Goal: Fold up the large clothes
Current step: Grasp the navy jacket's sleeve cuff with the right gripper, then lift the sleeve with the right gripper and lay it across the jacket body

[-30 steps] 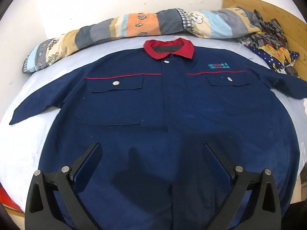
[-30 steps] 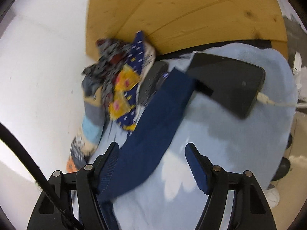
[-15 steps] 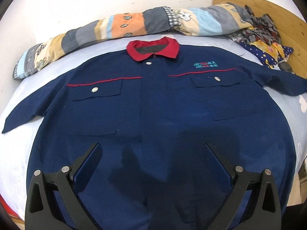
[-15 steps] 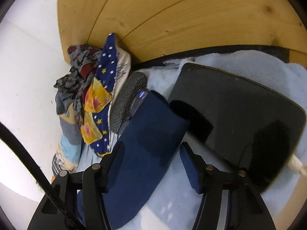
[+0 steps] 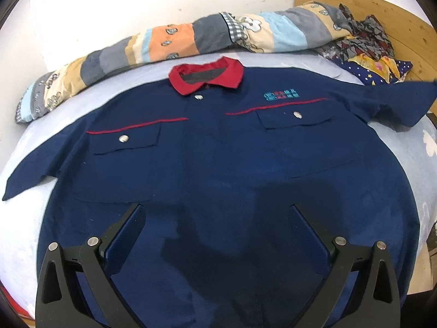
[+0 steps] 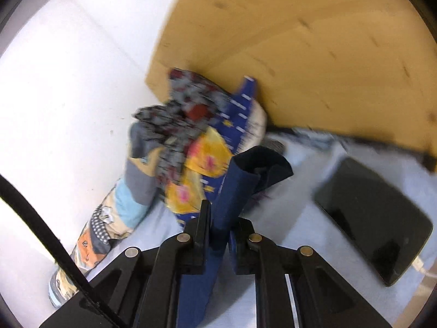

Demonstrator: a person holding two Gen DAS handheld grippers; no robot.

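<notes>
My left claw (image 5: 215,218) hangs over the lower front of the shirt (image 5: 218,169), jaws spread wide and holding nothing. The shirt lies face up on the bed (image 5: 24,218), navy, buttoned, with its red collar (image 5: 207,78) toward the wall (image 5: 136,2). Two chest pockets sit below the collar, one to each side of the placket, each under a thin red stripe. One sleeve (image 5: 30,175) lies flat on the bed, out to the collar's left in this view. The other sleeve, out to the collar's right, is lifted off the sheet near the headboard (image 5: 396,13).

A rolled quilt (image 5: 169,41) runs along the wall just beyond the collar. At its headboard end lies a heap of patterned cloth (image 5: 366,52).

My right claw (image 6: 220,218) is clenched on that raised sleeve (image 6: 232,188): the navy cloth passes up between the two fingers (image 6: 203,227) and its cuff flops open above them. This view is blurred. Just beyond the cuff is the patterned heap (image 6: 191,136), resting against the headboard (image 6: 314,54). A dark tablet (image 6: 374,218) lies on the sheet to the cuff's right, with a white cable at its lower corner. A black strap (image 6: 41,232) crosses the lower left of the view.
</notes>
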